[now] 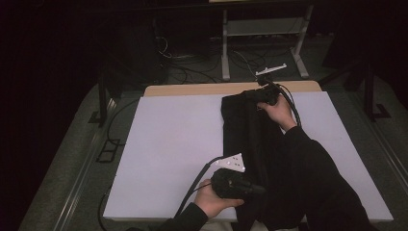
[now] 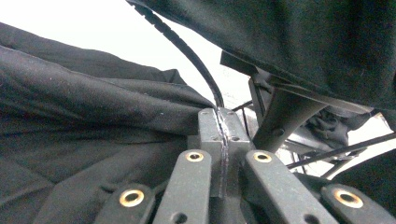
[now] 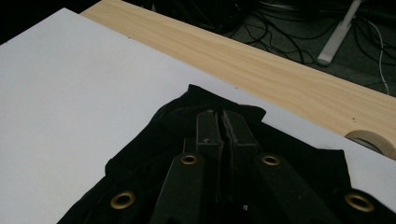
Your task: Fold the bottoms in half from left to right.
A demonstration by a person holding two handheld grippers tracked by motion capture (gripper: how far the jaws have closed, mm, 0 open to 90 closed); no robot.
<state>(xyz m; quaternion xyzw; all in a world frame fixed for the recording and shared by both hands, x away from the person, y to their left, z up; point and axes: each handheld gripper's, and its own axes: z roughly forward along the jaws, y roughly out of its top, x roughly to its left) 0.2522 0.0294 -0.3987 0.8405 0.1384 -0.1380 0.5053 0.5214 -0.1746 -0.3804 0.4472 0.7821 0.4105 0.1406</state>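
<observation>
Nothing here can be read: no lettering, label, brand mark, number or sign stands on anything in sight, from above or from either close view.

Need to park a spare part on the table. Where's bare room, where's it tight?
Free: the white table left of the black garment, from the wooden strip at the far edge to the near edge; also a narrower patch right of the sleeve. Crowded: the garment strip, with left tool and right tool shut on it.
</observation>
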